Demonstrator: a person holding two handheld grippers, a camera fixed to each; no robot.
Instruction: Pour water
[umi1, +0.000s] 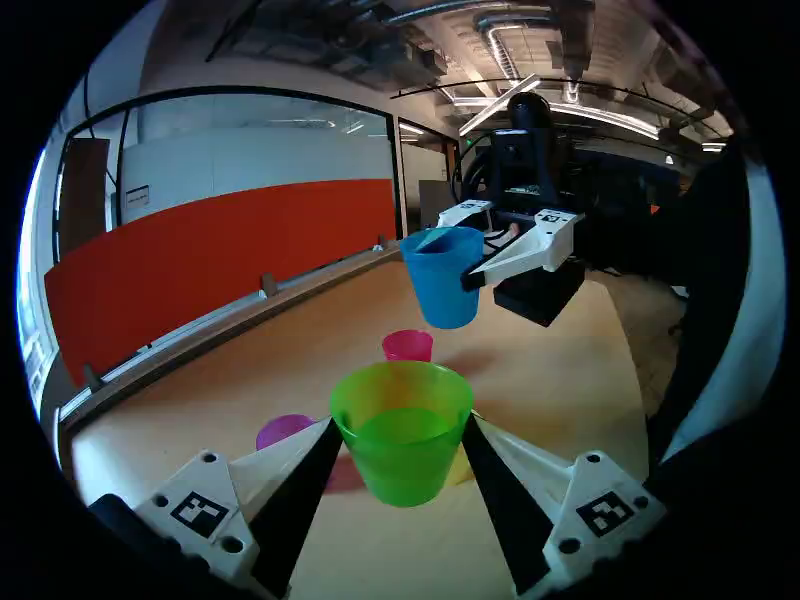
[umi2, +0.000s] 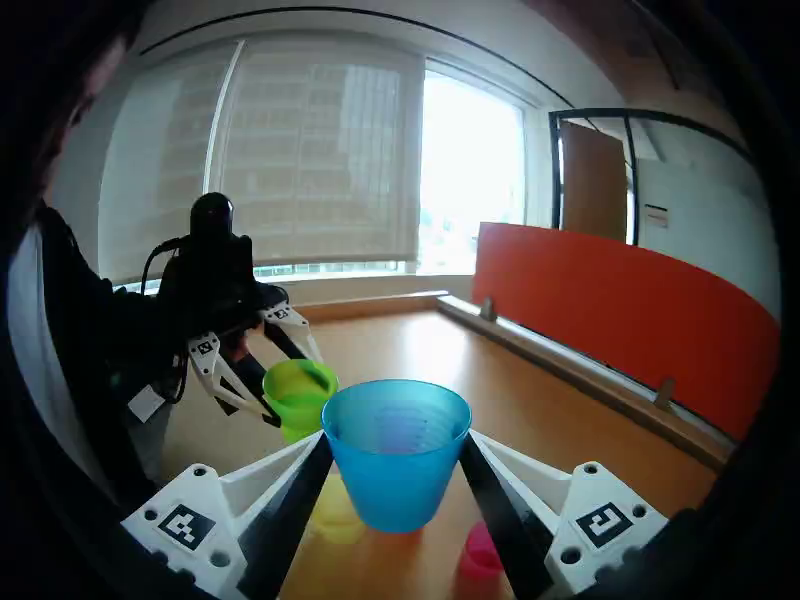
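My left gripper (umi1: 402, 423) has matt white plastic fingers (umi1: 268, 472), the green cup (umi1: 403, 465) in it and the blue cup (umi1: 443, 282) at 1 o'clock are smooth translucent plastic, and the table (umi1: 560, 390) is pale wood with a soft sheen.

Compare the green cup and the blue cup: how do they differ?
Colour: the green cup is translucent lime, the blue cup sky blue. Holder: the left gripper clamps the green cup, the right gripper the blue cup. Both are tapered, open-topped, lifted off the table.

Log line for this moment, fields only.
left tongs: shut on green cup | right tongs: shut on blue cup | both cups above table | pour: not begun
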